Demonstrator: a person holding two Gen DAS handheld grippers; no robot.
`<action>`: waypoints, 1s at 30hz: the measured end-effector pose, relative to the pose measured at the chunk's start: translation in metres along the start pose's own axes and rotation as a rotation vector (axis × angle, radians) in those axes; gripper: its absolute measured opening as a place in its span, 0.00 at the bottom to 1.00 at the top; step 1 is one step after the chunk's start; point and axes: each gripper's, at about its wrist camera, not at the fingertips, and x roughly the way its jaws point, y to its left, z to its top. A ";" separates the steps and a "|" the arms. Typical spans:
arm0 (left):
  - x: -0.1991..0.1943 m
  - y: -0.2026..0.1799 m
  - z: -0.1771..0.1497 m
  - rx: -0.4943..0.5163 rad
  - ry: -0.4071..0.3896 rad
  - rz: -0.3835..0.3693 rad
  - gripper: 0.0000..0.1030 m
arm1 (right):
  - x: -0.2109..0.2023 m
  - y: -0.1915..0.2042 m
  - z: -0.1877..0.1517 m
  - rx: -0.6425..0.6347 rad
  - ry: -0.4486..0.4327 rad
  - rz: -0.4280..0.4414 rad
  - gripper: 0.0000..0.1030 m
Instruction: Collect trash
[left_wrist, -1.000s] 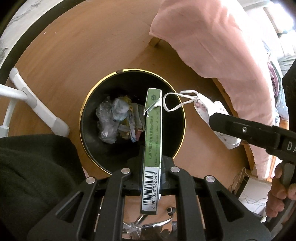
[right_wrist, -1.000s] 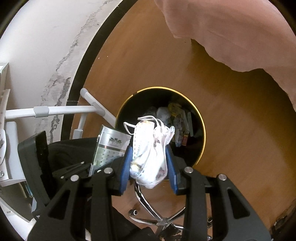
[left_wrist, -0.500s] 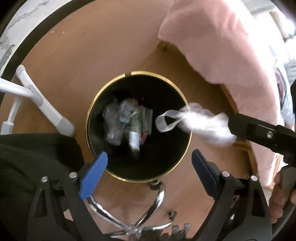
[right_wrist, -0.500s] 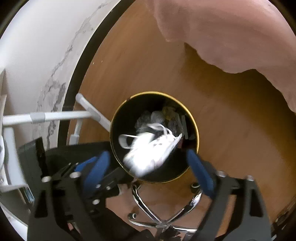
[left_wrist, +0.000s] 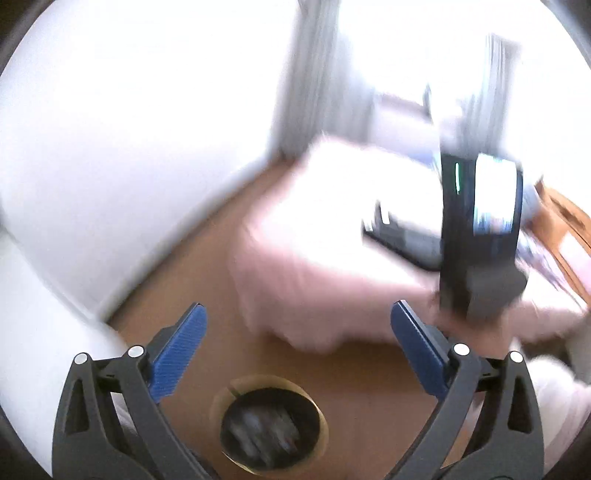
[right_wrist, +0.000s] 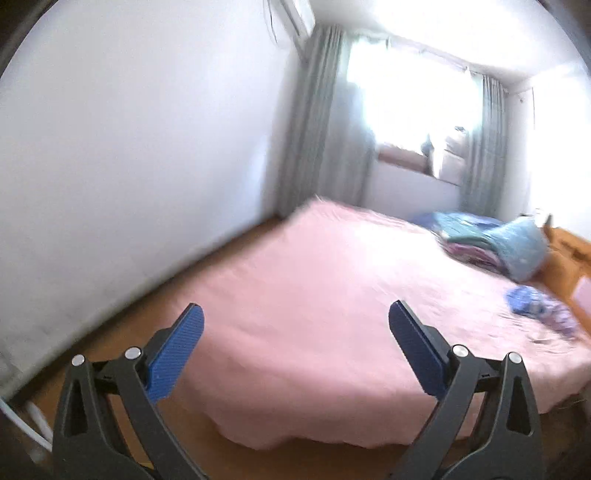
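Both claws are spreading their blue pads wider, with nothing between them. Left claw (left_wrist: 297, 343) points across a wooden floor (left_wrist: 207, 266); just below it stands the black, gold-rimmed waste bin (left_wrist: 221, 402) with crumpled trash (left_wrist: 260, 430) inside (heavily blurred). Ahead and right of it is the other black handheld rig (left_wrist: 476, 236). Right claw (right_wrist: 295, 341) faces a pink bed (right_wrist: 314, 288), grey curtains (right_wrist: 321, 122) beyond.

Both grippers emptied, jaws opening; box, mask dropped into bin (left_wrist: 269, 428)
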 end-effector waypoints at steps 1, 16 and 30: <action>-0.021 0.012 0.009 -0.006 -0.053 0.057 0.94 | -0.012 0.013 0.012 0.018 -0.014 0.060 0.94; -0.259 0.264 -0.091 -0.481 0.013 1.193 0.94 | -0.257 0.353 0.042 -0.247 -0.069 1.135 0.94; -0.289 0.321 -0.142 -0.601 0.057 1.196 0.94 | -0.281 0.398 0.003 -0.337 -0.001 1.039 0.94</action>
